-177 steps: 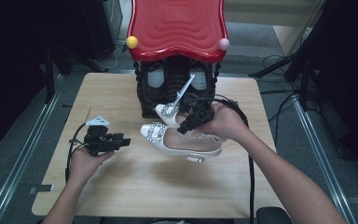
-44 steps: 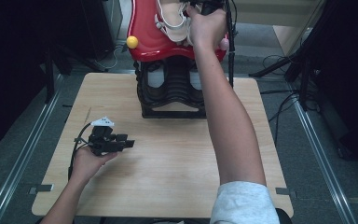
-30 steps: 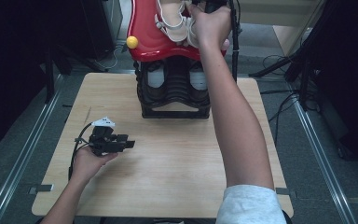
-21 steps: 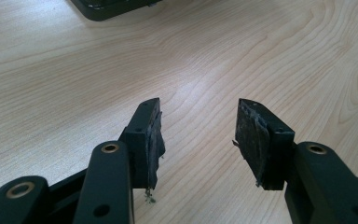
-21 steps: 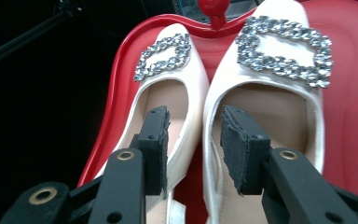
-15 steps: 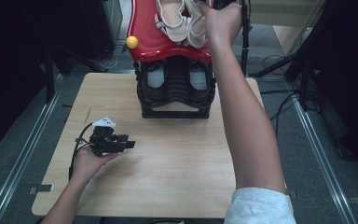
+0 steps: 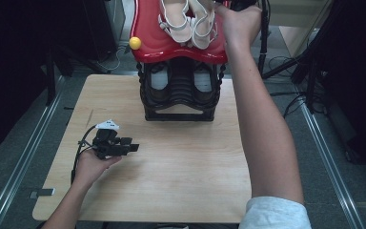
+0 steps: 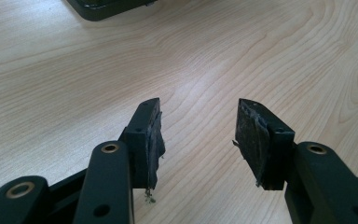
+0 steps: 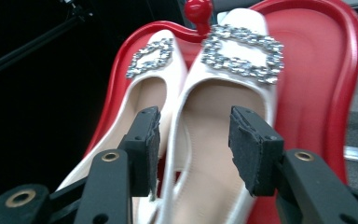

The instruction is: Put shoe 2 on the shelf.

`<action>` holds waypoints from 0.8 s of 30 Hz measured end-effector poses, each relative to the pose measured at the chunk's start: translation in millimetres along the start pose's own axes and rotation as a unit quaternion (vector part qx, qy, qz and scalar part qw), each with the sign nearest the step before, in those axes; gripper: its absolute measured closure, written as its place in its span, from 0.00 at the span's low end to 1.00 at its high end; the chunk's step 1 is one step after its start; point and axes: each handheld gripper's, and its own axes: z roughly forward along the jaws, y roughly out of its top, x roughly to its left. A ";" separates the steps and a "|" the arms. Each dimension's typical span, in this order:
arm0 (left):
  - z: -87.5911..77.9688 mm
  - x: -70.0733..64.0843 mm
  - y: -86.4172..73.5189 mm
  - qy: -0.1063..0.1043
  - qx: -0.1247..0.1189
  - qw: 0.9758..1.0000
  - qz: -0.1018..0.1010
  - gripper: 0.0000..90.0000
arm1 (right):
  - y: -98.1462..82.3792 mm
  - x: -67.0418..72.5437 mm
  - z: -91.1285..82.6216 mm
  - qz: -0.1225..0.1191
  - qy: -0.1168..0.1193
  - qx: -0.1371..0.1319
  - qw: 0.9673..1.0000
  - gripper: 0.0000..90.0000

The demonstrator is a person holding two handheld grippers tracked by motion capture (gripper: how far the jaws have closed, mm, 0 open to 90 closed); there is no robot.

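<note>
Our right gripper has just been opening its fingers, which now stand apart over the heel end of a white shoe without pressing on it. That shoe lies beside its mate on the red tray topping the black rack at the surface's far edge. Our left gripper hangs open and empty above the surface, near its left edge.

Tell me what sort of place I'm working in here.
Probably a recording lab or studio, not a home: a bare wooden table on a grey floor, dark stands and cables around it, and a red-topped shoe rack holding white shoes.
</note>
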 end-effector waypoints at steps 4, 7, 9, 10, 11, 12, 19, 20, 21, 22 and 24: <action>1.2 -0.5 0.9 0.000 0.000 1.000 0.000 0.57 | -2.3 -9.9 -4.7 0.006 0.004 -0.002 1.000 0.57; 1.7 -0.6 1.7 0.000 0.002 1.000 0.002 0.57 | -5.2 -17.0 -8.2 0.008 0.012 -0.006 1.000 0.55; 2.2 -0.7 2.0 0.000 0.001 1.000 0.001 0.57 | -6.6 -20.7 -10.2 0.005 0.010 -0.008 1.000 0.54; 2.5 -0.7 2.2 0.000 0.001 1.000 0.002 0.57 | -7.5 -22.9 -11.3 0.003 0.010 -0.008 1.000 0.54; 2.6 -0.7 2.3 0.000 0.001 1.000 0.002 0.57 | -8.7 -26.0 -12.7 0.003 0.010 -0.007 1.000 0.53; 2.6 -0.7 2.5 -0.001 0.001 1.000 0.002 0.57 | -9.5 -28.0 -13.3 0.001 0.011 -0.008 1.000 0.53; 2.4 -0.3 3.3 0.000 0.003 1.000 0.006 0.57 | -21.9 -48.1 -21.5 0.000 0.020 -0.009 1.000 0.49; 2.5 -0.3 3.4 -0.001 0.003 1.000 0.006 0.57 | -23.6 -50.3 -22.3 0.000 0.020 -0.008 1.000 0.49; 2.6 -0.4 3.4 -0.001 0.003 1.000 0.006 0.57 | -25.8 -53.3 -23.2 0.000 0.020 -0.009 1.000 0.49; 2.7 -0.6 3.4 -0.002 0.004 1.000 0.007 0.57 | -27.9 -56.2 -24.4 0.002 0.020 -0.010 1.000 0.49; 3.2 -1.0 3.4 -0.001 0.003 1.000 0.006 0.57 | -31.6 -62.5 -26.5 0.006 0.020 -0.010 1.000 0.48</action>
